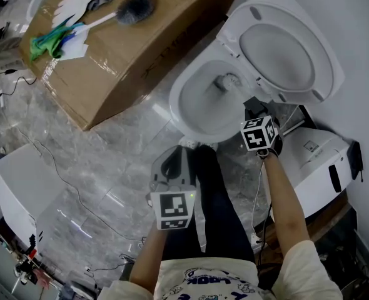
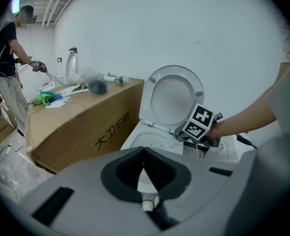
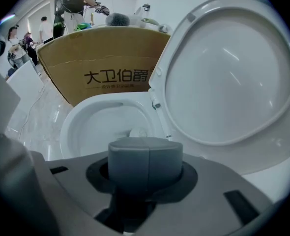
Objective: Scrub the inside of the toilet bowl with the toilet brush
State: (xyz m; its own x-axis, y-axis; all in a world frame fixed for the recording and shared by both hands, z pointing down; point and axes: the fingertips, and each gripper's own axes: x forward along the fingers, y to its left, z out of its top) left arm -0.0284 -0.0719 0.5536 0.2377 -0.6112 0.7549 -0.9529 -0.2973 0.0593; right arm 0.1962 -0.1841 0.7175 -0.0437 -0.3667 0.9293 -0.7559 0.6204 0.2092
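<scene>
Our right gripper (image 1: 252,108) hovers over the near rim of the bowl (image 1: 194,108), its jaws pressed together with nothing we can see between them. The raised lid (image 1: 284,49) stands just beyond it. Our left gripper (image 1: 172,161) hangs short of the bowl, tips touching, empty. The brush (image 1: 133,8) lies on a box (image 1: 122,61), well ahead and left of it.

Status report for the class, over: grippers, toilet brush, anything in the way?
Left gripper shut, empty; right gripper shut, empty, by the toilet bowl. Toilet brush lying on the cardboard box, untouched. Lid up, nothing blocking.
</scene>
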